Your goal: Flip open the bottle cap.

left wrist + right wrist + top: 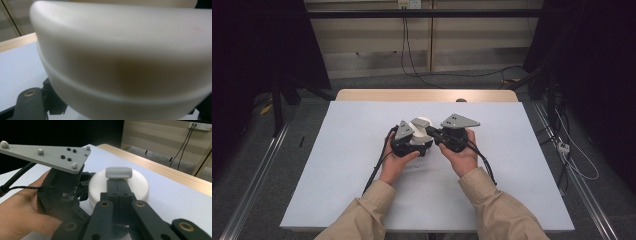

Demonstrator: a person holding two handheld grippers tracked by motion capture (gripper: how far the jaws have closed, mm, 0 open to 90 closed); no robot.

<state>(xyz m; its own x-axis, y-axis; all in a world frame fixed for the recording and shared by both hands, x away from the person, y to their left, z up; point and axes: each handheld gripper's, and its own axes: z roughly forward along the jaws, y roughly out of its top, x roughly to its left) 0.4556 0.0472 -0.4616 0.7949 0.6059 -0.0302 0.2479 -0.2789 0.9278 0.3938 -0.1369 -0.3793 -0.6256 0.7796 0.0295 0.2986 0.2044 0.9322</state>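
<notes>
The white round container (421, 131) sits mid-table between both hands, looking like stiff, smooth, light plastic that could slip. The left gripper (410, 142) clamps its side wall. The right gripper (119, 185) has its jaws together, tips at the grey tab (118, 172) on the lid, probably the best hold.
</notes>
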